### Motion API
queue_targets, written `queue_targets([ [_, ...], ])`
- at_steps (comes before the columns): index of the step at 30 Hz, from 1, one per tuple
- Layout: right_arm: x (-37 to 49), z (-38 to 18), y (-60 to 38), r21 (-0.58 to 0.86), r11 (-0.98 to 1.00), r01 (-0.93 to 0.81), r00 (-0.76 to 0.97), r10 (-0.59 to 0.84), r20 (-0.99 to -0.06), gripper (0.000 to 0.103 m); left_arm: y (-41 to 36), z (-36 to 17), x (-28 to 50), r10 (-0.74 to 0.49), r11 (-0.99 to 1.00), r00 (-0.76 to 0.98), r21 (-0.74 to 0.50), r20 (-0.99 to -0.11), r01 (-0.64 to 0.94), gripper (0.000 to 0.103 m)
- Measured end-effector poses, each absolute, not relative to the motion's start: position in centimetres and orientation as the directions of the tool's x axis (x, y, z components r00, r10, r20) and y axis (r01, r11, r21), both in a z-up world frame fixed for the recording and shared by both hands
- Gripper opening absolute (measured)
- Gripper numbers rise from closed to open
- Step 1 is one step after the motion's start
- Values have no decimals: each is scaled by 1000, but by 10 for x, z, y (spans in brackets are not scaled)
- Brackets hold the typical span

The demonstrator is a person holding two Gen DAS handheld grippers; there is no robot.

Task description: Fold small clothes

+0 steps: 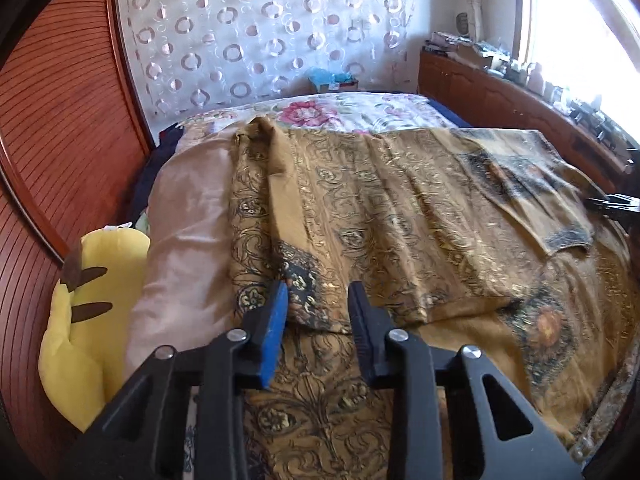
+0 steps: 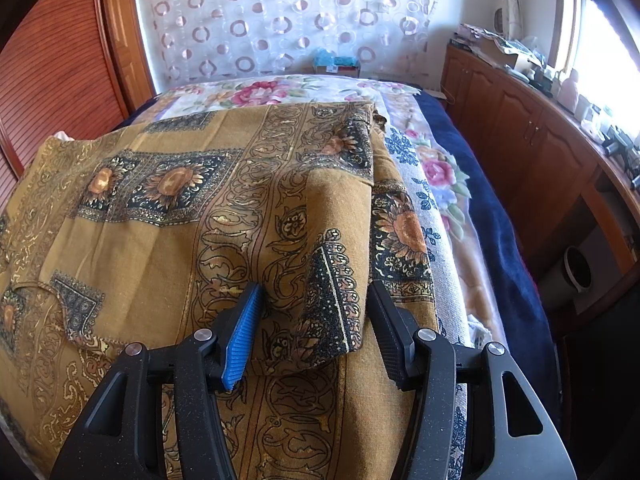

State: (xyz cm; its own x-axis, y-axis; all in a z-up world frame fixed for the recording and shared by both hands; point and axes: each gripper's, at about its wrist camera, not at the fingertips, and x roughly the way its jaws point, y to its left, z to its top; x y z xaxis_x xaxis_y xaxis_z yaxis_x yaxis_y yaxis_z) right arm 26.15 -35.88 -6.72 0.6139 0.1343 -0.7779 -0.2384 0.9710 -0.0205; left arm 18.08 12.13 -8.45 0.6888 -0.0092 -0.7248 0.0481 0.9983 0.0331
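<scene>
A mustard-brown patterned garment [image 1: 400,216] with black floral panels lies spread on a bed, partly folded. It also shows in the right wrist view [image 2: 224,208]. My left gripper [image 1: 318,294] is open, with the garment's near folded corner [image 1: 308,300] lying between its fingers. My right gripper [image 2: 316,292] is open, with a raised fold of the garment's edge [image 2: 332,288] between its fingers. The right gripper's tip shows at the far right edge of the left wrist view [image 1: 612,202].
A yellow plush toy [image 1: 84,312] and a pink pillow [image 1: 188,240] lie to the left. A floral blanket [image 2: 432,168] and navy cover [image 2: 492,232] lie to the right. A wooden cabinet [image 2: 532,148] with clutter runs along the window. A wooden panel [image 1: 52,132] is at left.
</scene>
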Motion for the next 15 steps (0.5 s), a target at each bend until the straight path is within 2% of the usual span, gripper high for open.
queue_targets([
  [1, 262, -67, -359, -21, 971, -238, 614, 134, -778, 55, 122, -85, 182, 6, 998, 696, 43, -718, 35, 23],
  [3, 262, -67, -359, -21, 971, -238, 614, 134, -778, 55, 124, -88, 185, 17, 999, 698, 44, -716, 21, 20],
  [15, 261, -67, -359, -21, 971, -238, 614, 134, -778, 55, 131, -97, 192, -1, 1000, 672, 17, -741, 20, 20],
])
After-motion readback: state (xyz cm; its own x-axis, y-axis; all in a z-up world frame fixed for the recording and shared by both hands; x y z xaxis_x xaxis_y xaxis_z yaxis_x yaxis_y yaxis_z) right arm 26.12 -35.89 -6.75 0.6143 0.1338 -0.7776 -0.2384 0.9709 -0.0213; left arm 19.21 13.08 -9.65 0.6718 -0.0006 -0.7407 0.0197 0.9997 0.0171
